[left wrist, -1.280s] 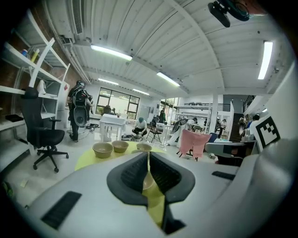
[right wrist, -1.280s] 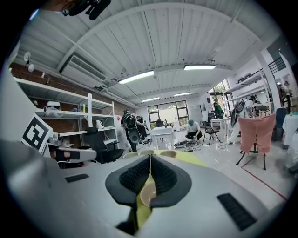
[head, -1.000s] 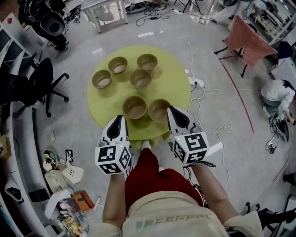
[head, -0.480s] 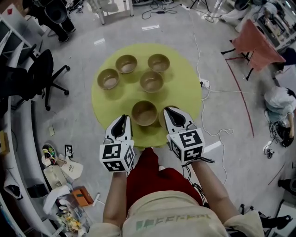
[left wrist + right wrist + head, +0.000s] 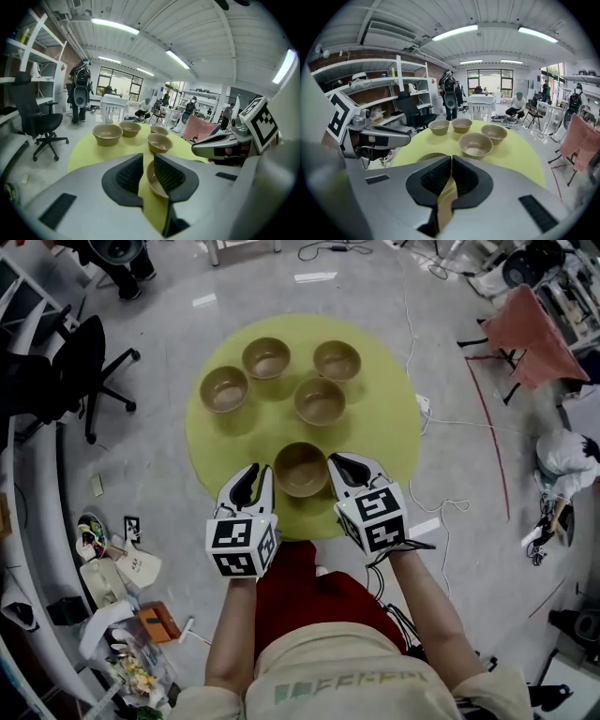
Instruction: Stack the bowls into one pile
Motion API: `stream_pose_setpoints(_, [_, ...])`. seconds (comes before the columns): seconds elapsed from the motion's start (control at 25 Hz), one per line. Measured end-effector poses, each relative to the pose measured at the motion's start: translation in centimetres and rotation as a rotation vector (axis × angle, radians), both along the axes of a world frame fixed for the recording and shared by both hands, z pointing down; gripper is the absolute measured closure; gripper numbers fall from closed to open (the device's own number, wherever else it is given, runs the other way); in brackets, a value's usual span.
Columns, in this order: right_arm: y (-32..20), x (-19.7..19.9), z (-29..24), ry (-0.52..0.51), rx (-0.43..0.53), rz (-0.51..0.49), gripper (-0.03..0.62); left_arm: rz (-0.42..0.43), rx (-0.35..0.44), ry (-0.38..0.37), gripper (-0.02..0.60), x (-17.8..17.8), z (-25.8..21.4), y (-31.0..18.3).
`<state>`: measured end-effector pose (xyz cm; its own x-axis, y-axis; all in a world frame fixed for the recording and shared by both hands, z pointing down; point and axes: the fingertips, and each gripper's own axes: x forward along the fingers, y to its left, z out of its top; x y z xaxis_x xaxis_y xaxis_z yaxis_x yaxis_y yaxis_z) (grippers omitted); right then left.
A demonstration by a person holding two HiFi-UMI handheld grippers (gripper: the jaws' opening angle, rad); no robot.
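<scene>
On the round yellow-green table [image 5: 394,437], two tan bowls [image 5: 266,357] [image 5: 337,360] stand at the back. Another bowl [image 5: 225,388] is at the left, one [image 5: 320,400] is in the middle and one [image 5: 302,468] is at the near edge. My left gripper [image 5: 255,472] hovers just left of that near bowl [image 5: 154,180], its jaws a narrow gap apart with only table showing between them. My right gripper [image 5: 342,463] is at the near bowl's right side. It is shut on a tan bowl wall [image 5: 447,192]. The rest of that bowl is hidden under it.
A black office chair [image 5: 70,381] stands left of the table. A power strip and cables [image 5: 422,409] lie on the floor to the right. A chair draped in pink cloth [image 5: 539,334] is at the far right, and a crouching person [image 5: 562,451] nearer. Clutter [image 5: 112,568] lines the left.
Both grippers have moved forward to the table's near edge. The right gripper came over the near-right bowl, which no longer shows in the head view.
</scene>
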<state>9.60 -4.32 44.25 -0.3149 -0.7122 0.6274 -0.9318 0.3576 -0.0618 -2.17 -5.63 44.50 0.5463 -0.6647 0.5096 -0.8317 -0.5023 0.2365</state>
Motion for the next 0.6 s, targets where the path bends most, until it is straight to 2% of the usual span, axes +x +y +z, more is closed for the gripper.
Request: stream_pose_setpoints(0.6, [-1.0,-0.3,3.6,0.045,-0.164,-0.094,0.556,0.007,-0.092,-0.002,0.512,0.7,2.6,-0.6])
